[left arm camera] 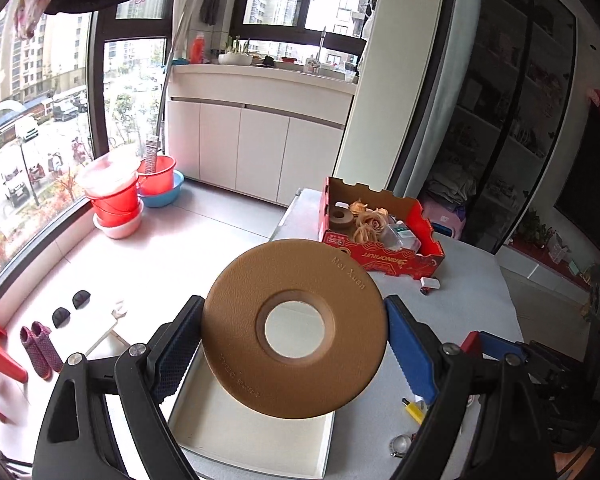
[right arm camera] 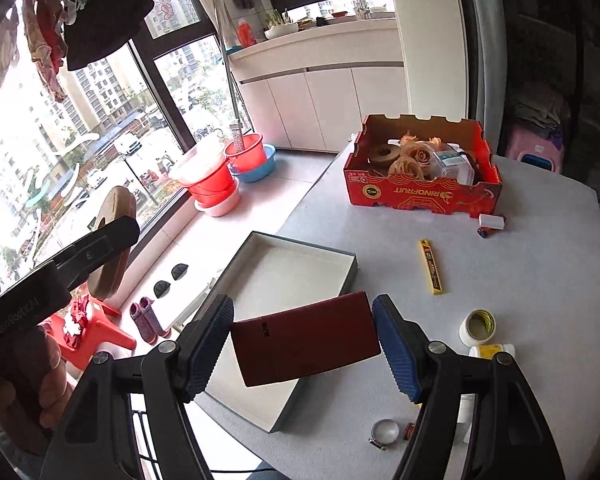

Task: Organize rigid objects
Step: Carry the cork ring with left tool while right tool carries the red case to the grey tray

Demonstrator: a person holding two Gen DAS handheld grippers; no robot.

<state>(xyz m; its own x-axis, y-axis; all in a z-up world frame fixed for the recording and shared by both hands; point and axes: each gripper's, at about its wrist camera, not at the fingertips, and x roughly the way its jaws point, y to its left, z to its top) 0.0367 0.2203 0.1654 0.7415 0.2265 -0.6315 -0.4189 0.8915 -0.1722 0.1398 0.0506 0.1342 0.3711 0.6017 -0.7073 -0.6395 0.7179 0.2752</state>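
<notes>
My left gripper [left arm camera: 294,336] is shut on a brown disc with a round centre hole [left arm camera: 260,360], holding it tilted in the air above a shallow white tray [left arm camera: 240,436]. In the right wrist view the same disc [right arm camera: 112,240] shows edge-on at the left, in the left gripper. My right gripper [right arm camera: 302,338] is shut on a dark red flat box [right arm camera: 304,342] and holds it above the near part of the tray [right arm camera: 296,268]. The tray looks empty.
A red cardboard box [right arm camera: 420,192] holding roses, a brown ring and plastic cases stands at the table's far side. A yellow blade case [right arm camera: 431,267], a tape roll [right arm camera: 478,326], a small white block [right arm camera: 491,222] and a metal clamp [right arm camera: 384,432] lie on the grey table. Red buckets [right arm camera: 212,180] stand by the window.
</notes>
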